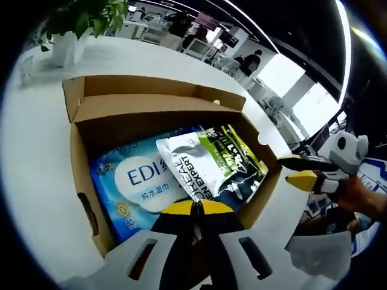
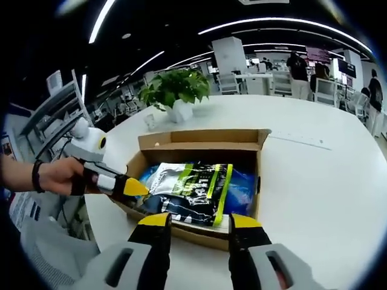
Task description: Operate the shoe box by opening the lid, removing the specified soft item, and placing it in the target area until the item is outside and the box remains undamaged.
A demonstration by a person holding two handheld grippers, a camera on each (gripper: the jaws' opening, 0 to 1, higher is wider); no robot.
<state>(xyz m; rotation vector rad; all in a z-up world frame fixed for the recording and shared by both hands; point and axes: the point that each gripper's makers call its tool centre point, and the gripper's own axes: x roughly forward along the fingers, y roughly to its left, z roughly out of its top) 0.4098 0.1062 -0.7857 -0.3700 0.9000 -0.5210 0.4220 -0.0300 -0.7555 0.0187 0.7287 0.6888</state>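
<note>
An open cardboard shoe box (image 1: 84, 181) (image 2: 199, 145) stands on a white table, its lid folded back on the far side. Inside lie a blue wet-wipes pack (image 1: 136, 181) (image 2: 242, 190) and, on top of it, a soft black, white and green pouch (image 1: 211, 166) (image 2: 193, 190). My left gripper (image 1: 195, 208) is shut with nothing in it, its yellow tips over the box's near wall; in the right gripper view it (image 2: 136, 188) comes in from the left, held by a hand. My right gripper (image 2: 199, 220) (image 1: 296, 171) stands open just outside the box's wall.
A potted green plant (image 1: 78, 24) (image 2: 175, 90) stands on the white table (image 1: 36, 175) (image 2: 314, 175) beyond the box. Chairs, desks and people are far off in the office behind. A person's sleeve and bag hang by the table edge (image 2: 42, 254).
</note>
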